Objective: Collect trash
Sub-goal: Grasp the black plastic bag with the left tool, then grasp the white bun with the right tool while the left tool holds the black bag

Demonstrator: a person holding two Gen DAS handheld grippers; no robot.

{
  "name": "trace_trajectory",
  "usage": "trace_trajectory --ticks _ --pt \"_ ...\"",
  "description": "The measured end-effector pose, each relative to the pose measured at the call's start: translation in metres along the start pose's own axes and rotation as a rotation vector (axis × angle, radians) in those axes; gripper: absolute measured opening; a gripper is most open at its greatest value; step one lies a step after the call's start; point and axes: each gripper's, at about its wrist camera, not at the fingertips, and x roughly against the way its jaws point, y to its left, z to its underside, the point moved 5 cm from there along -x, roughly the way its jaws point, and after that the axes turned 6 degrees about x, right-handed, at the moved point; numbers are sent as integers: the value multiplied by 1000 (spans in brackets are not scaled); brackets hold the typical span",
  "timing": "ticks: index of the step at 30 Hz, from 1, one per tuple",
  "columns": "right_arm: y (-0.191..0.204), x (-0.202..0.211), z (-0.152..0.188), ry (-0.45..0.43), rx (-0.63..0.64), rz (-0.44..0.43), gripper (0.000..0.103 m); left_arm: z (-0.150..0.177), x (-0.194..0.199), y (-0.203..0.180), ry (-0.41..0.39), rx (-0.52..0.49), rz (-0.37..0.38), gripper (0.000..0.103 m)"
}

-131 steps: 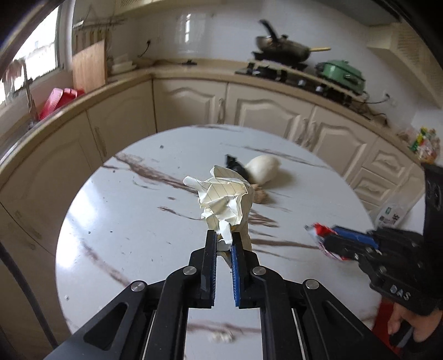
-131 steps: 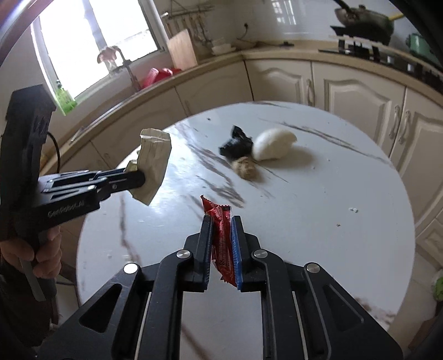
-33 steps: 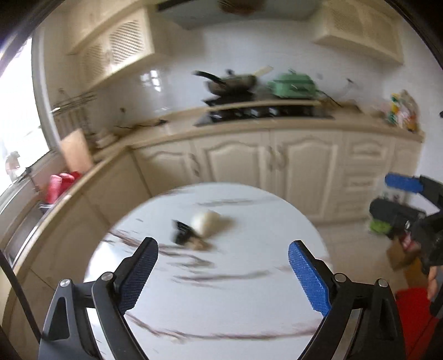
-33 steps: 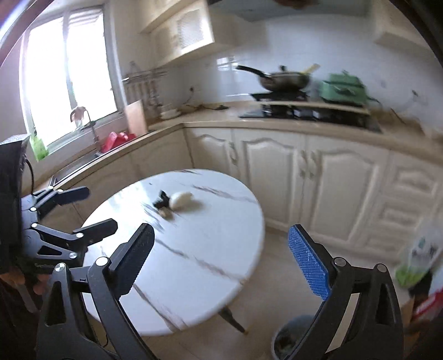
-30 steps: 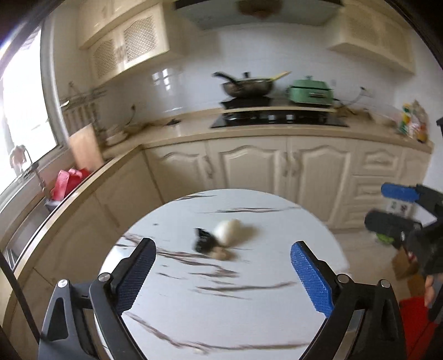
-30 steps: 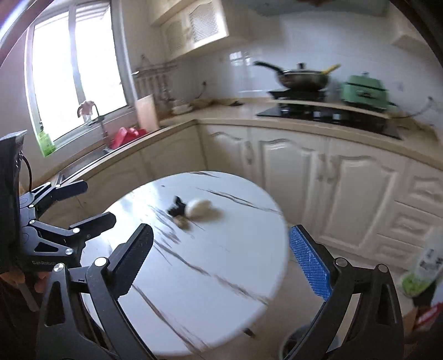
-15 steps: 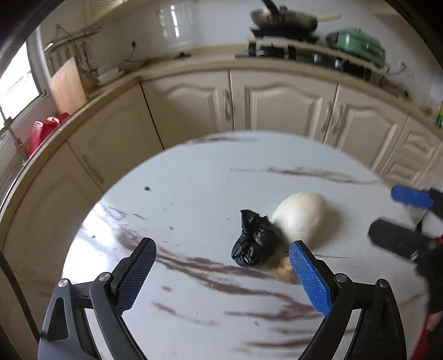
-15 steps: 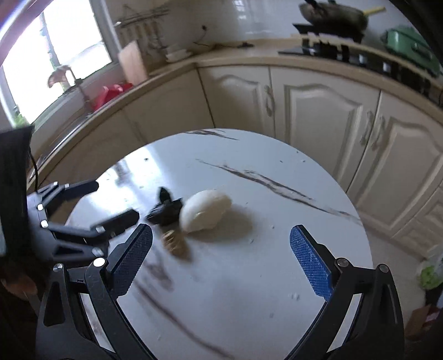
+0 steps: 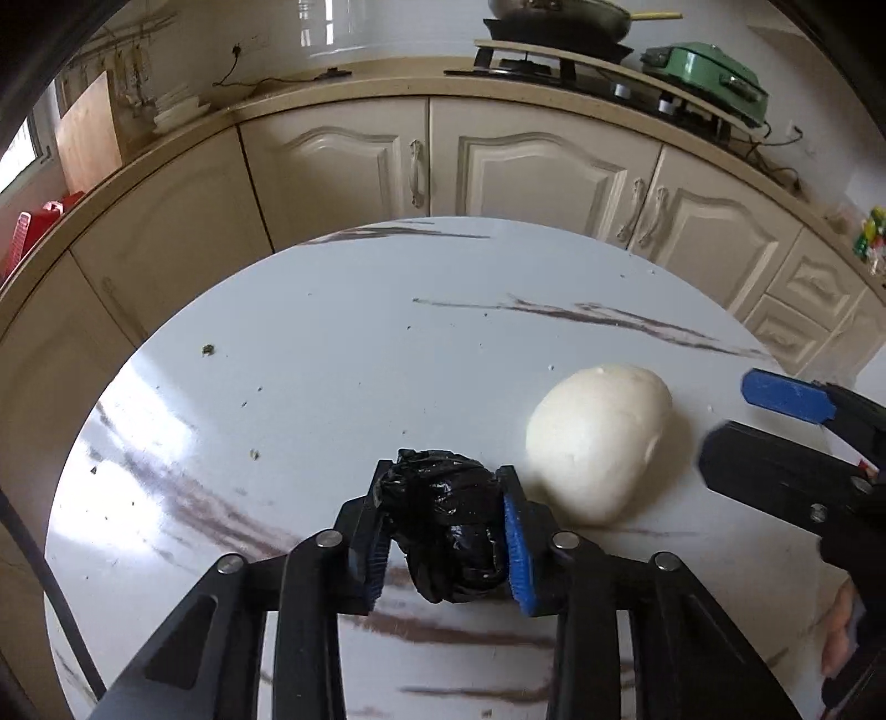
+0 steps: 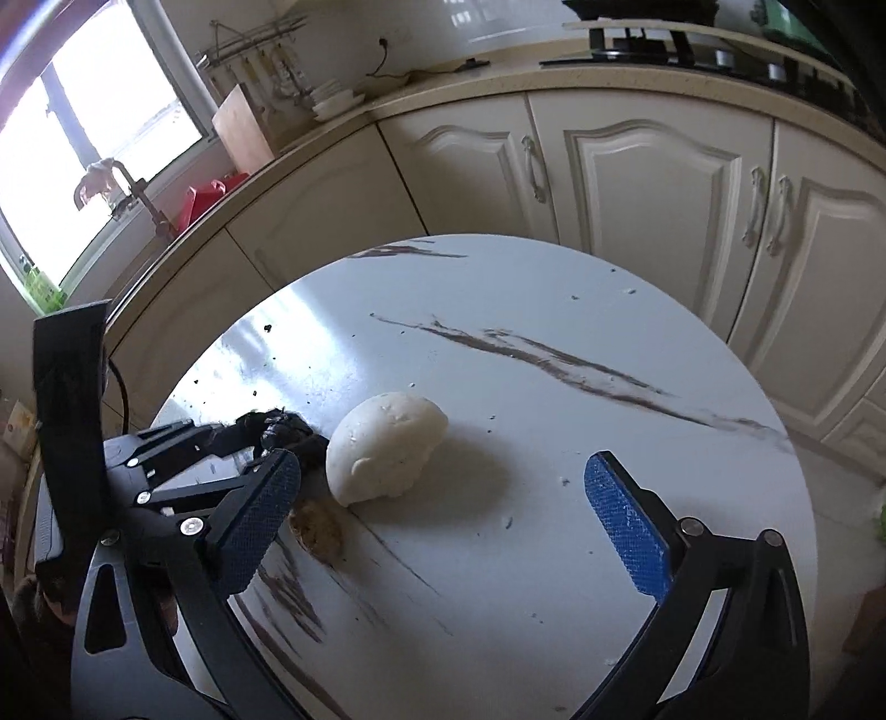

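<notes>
My left claw point(image 9: 446, 531) has just squeezed in on the black bag point(image 9: 446, 529). It is a small crumpled ball of shiny black plastic, and both of my blue pads point(image 9: 515, 548) push into its sides. The bag sits low on the round white table point(image 9: 343, 354), close to the edge nearest me.

Just beside the bag, on its right, lies a white lump point(image 9: 601, 440) — smooth and round like a ball of dough. From my right claw's camera I can see the bag and the lump are very close, maybe touching.

My right claw point(image 10: 443, 520) is wide open, with nothing between its two fingers. It hangs over the table, and the white lump point(image 10: 385, 446) lies just past its tips. A small brown crumbly bit point(image 10: 315, 526) rests on the table right next to my right claw's left finger — below the white lump.

The table has dark brown streaks and little crumbs on it. Behind it are cream cupboards point(image 9: 520, 166), a wok point(image 9: 559, 8) on the stove and a green pot point(image 9: 703, 72).
</notes>
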Motion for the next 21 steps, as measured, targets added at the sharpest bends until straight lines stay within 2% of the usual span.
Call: trace_trajectory --ticks 2,9,13,17,19,21 --pt "5 -4 -1 5 1 -4 103 -7 8 14 2 25 19 30" --pt "30 -26 -6 37 46 11 103 -6 70 55 -63 89 -50 30" --pt "36 -44 -8 67 49 32 103 0 88 65 -84 88 -76 30" --pt "39 -49 -9 51 64 39 102 3 94 73 -89 81 -77 30" --pt "42 -51 -9 56 95 61 94 9 103 70 -88 81 -62 30" --pt "44 -50 -9 66 127 85 70 18 116 64 -93 77 -58 30"
